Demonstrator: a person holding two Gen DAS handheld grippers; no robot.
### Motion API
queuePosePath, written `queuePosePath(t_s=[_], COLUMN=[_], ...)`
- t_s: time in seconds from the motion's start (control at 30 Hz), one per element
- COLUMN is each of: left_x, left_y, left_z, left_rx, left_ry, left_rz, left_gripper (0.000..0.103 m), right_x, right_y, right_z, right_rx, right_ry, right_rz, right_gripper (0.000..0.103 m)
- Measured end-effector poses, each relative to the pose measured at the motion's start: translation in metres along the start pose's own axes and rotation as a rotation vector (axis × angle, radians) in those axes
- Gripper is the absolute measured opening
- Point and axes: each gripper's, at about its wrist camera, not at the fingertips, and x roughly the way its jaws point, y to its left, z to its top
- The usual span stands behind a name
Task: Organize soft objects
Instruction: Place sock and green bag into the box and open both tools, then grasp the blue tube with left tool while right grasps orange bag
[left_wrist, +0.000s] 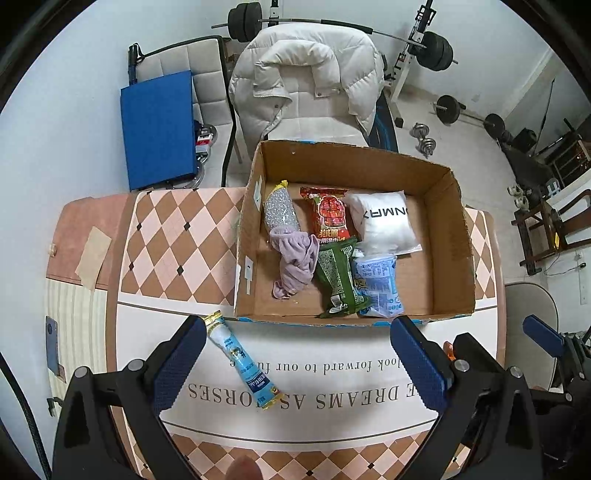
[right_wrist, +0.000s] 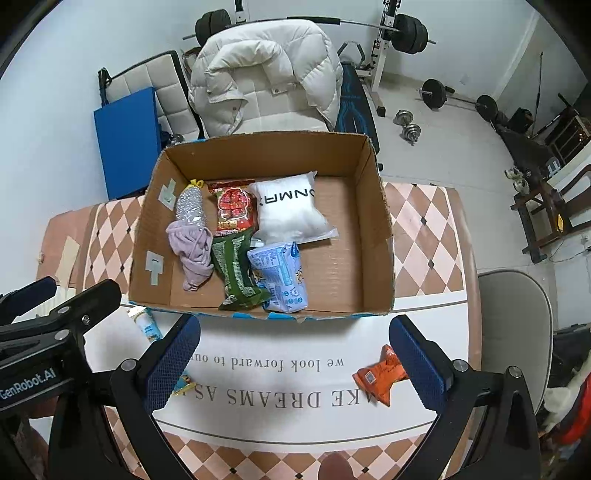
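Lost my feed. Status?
Both grippers, left and right, open, empty. Blue tube and orange packet outside box. Nothing in the way.

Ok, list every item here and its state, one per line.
Cardboard box: open-topped, partly filled
Purple cloth: crumpled, in box
White pillow pack: in box
Blue tube: lying on table
Orange packet: on table
Left claw: open, empty
Right claw: open, empty
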Motion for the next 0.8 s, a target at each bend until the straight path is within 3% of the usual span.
queuePosePath(t_s=[0.3, 0.43, 0.53, 0.67, 0.8], left_x=[-0.007, 0.008, 0.042, 0.098, 0.140], left_y=[0.005, 0.016, 0.029, 0.053, 0.072], left_z=[-0.020, -0.043, -0.061, -0.080, -0.093], left_rx=[-0.009, -0.030, -0.057, -0.134, -0.186], left_ry=[-0.045, -0.035, 0.044, 0.182, 0.262], left_rz=[0.046, 0.088, 0.094, 0.074, 0.079], left_gripper=[0.102, 0.102, 0.102, 0.102, 0.102], right_x=[-0.008, 0.004, 0.024, 0.050, 0.075], right_y=[-0.002, -0.019, -0.036, -0.062, -0.094], right_z=[-0.014, -0.035, -0.054, -0.079, -0.097], right_rx=[0.001, 0.050, 0.100, 0.164, 0.240], right_ry=[-0.014, 0.020, 0.082, 0.139, 0.188], right_rz=[0.013, 0.060, 0.090, 0.071, 0.046], right_gripper=[0.103, 0.103, 0.103, 0.103, 0.103])
